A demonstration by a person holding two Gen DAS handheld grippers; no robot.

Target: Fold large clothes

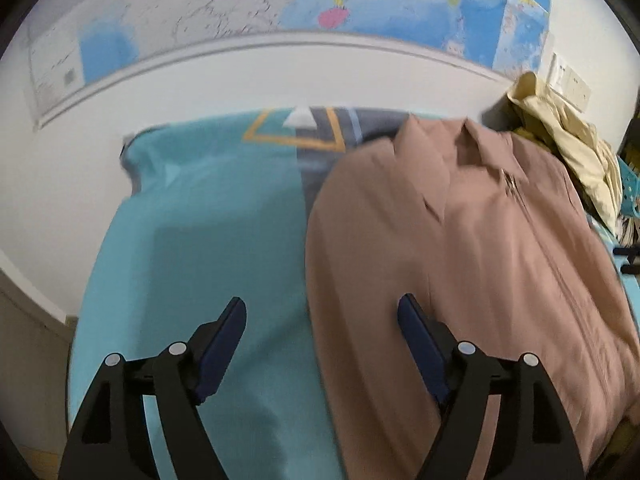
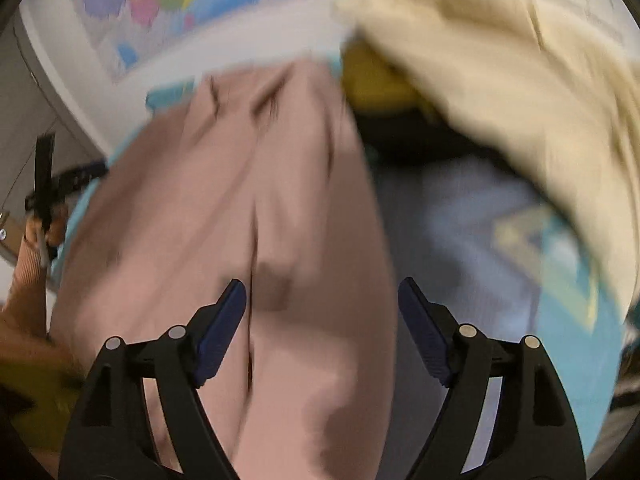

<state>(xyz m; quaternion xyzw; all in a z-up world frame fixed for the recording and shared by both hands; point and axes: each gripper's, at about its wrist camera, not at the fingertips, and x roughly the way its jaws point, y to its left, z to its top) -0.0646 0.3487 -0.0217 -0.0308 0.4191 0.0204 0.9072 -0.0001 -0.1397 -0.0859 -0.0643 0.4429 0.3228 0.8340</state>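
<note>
A dusty-pink zip jacket (image 1: 472, 248) lies flat, collar away from me, on a turquoise and grey bed sheet (image 1: 208, 232). My left gripper (image 1: 322, 308) is open and empty, hovering over the jacket's left edge. In the blurred right wrist view the same jacket (image 2: 248, 208) lies below, with a lengthwise fold or seam down it. My right gripper (image 2: 320, 292) is open and empty above the jacket's right part. The other gripper (image 2: 44, 184) shows at the far left, held in a hand.
A pile of cream clothes (image 1: 568, 140) sits at the jacket's far right, also large in the right wrist view (image 2: 500, 80), over something yellow (image 2: 376, 80). A wall map (image 1: 280, 4) hangs behind the bed. A turquoise basket (image 1: 630, 192) shows at the right edge.
</note>
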